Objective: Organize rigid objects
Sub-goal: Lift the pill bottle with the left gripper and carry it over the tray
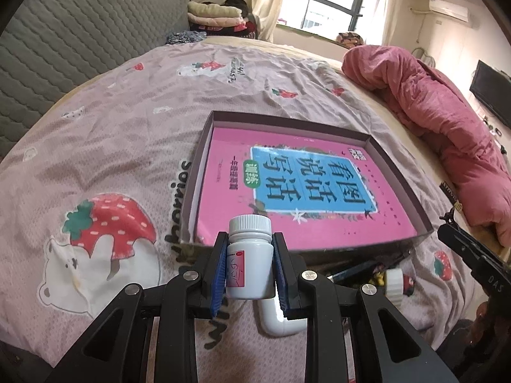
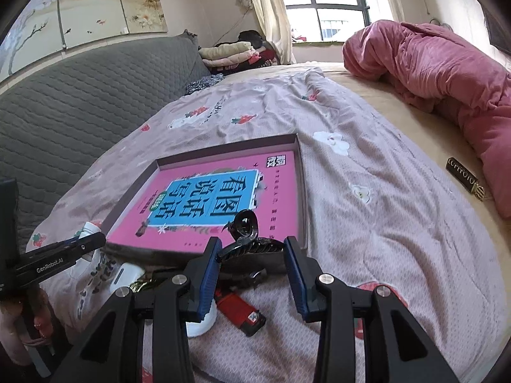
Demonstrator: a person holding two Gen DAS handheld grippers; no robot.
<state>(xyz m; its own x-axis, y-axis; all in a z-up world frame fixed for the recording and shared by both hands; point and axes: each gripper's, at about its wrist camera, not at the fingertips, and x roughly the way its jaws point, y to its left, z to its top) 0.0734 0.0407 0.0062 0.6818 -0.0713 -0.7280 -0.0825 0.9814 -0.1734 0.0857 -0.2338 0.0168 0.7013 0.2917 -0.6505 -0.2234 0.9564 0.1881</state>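
left gripper [image 1: 250,266] jaws clamped on white plastic pill bottle [image 1: 249,255], upright | right gripper [image 2: 252,274] jaws clamped on black plastic hair claw [image 2: 247,239], long axis across jaws | shallow cardboard box [image 1: 400,175] holding pink book [image 1: 287,185] just ahead of both, bed's near edge

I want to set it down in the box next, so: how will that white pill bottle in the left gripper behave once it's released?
The white pill bottle is a smooth round cylinder clamped between the left gripper pads, so it looks rigid and probably slippery. Stood upright on the glossy pink book in the box, it may tip. On its side it would likely roll.
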